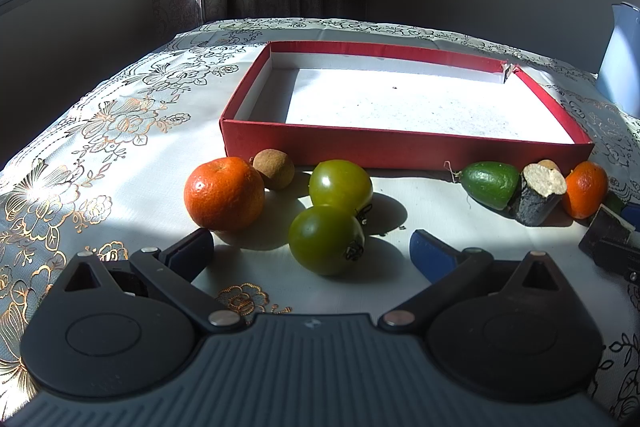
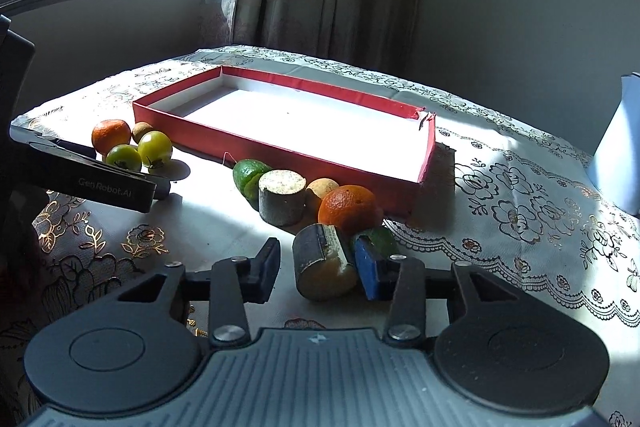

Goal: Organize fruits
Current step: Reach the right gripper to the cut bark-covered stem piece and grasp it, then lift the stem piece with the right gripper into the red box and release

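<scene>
The counter [image 1: 132, 163] carries a white cloth with gold floral print, sunlit in part. A shallow red box [image 1: 404, 147] with a white floor lies at the centre, far side, one far corner torn. Near its left front corner: an orange [image 1: 224, 193], a small brown fruit [image 1: 274, 169] just behind it, and two green tomatoes [image 1: 340, 187] [image 1: 326, 239] touching each other. Near the right front: a green fruit [image 1: 488, 185], a dark cut cylinder with a pale top [image 1: 538, 195] just beside it, a small tan fruit [image 2: 322, 189], a second orange [image 2: 348, 209], a second dark cut cylinder [image 2: 322, 269] lying on its side, and another green fruit [image 2: 380, 239] partly hidden. A pale blue object [image 2: 618, 143] stands at the far right edge.
</scene>
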`<state>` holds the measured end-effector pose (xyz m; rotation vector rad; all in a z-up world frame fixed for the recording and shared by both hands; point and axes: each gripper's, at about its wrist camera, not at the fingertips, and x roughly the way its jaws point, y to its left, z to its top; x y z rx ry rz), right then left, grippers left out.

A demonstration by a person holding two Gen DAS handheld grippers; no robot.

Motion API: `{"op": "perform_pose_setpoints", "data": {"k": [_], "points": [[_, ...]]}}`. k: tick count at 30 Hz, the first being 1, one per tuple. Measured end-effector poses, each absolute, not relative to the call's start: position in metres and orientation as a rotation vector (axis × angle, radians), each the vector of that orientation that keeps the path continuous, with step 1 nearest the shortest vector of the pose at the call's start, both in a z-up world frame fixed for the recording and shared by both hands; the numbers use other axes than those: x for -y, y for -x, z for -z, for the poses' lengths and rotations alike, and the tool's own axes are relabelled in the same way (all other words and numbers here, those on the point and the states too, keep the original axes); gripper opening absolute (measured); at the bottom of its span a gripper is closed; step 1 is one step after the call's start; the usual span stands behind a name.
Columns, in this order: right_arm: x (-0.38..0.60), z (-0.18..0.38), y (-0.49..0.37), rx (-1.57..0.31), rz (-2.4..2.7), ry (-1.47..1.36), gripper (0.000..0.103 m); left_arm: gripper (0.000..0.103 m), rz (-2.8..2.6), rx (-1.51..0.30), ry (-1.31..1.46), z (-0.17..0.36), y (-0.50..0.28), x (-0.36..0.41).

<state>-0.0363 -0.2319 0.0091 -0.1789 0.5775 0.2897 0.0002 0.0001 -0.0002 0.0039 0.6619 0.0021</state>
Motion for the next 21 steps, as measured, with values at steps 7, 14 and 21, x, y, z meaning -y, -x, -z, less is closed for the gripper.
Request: {"op": "perform_pose_setpoints", "data": {"k": [7,14,21], "points": [[0.208,0.001,0.044,-0.539,-0.235,0.385,0.039,0.103,-0.002,-0.662,-0.004,0.000,0.000,0.000],[0.211,-0.004,0.052,-0.513,-0.227,0.372,0.034,0.103,-0.002,-0.662,-0.004,0.000,0.000,0.000],[0.210,-0.040,0.047,-0.398,-0.216,0.318,0.033,0.103,-0.002,-0.662,-0.004,0.000,0.000,0.000]]}}
